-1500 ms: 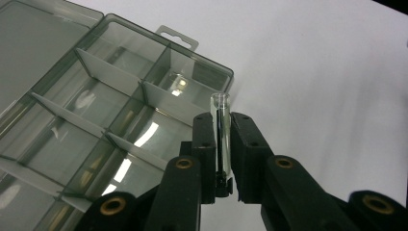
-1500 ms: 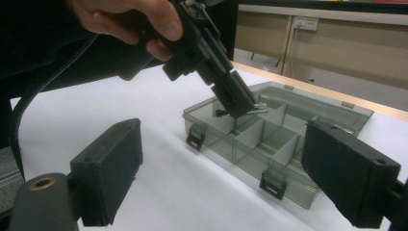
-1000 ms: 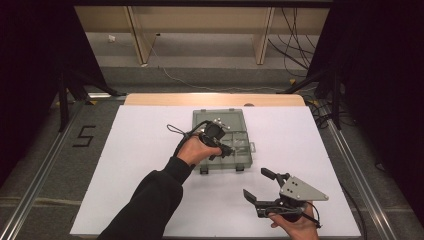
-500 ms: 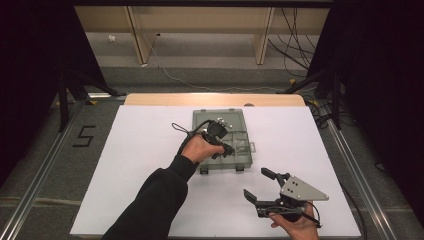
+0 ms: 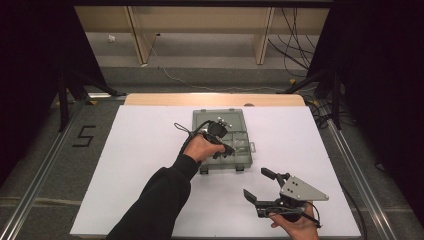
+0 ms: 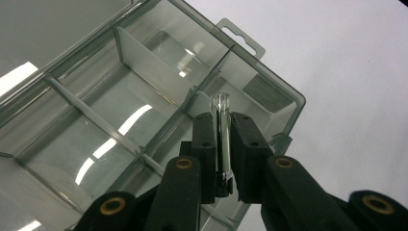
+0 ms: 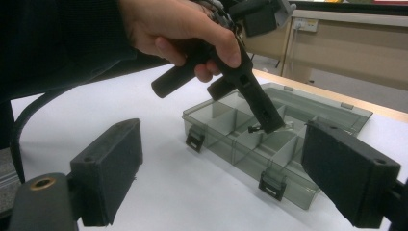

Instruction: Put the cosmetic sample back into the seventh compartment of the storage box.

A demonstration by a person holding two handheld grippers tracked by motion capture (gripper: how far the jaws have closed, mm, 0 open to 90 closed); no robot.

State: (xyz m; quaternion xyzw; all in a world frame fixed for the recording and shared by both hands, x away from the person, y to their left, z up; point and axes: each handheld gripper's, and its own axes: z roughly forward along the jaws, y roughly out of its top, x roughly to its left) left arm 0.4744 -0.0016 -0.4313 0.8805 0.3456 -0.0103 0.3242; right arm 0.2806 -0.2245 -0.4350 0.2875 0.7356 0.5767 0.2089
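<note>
A smoky clear compartment box lies open at mid-table, lid folded back on the far side. A hand holds my left gripper tilted down over its right-hand compartments. In the left gripper view my left gripper is shut on a small clear tube that stands up between the pads above a divider. The right gripper view has that gripper's tips just above the box. My right gripper stands open near the front right, holding nothing; its pads are wide apart.
White table spreads left of the box and between the box and the front edge. A wooden strip borders the far edge. Metal rails run along both sides. The person's dark sleeve crosses the front left.
The left forearm has shifted slightly to the right; its gripper stays over the box with the tube. The right gripper has not moved.
</note>
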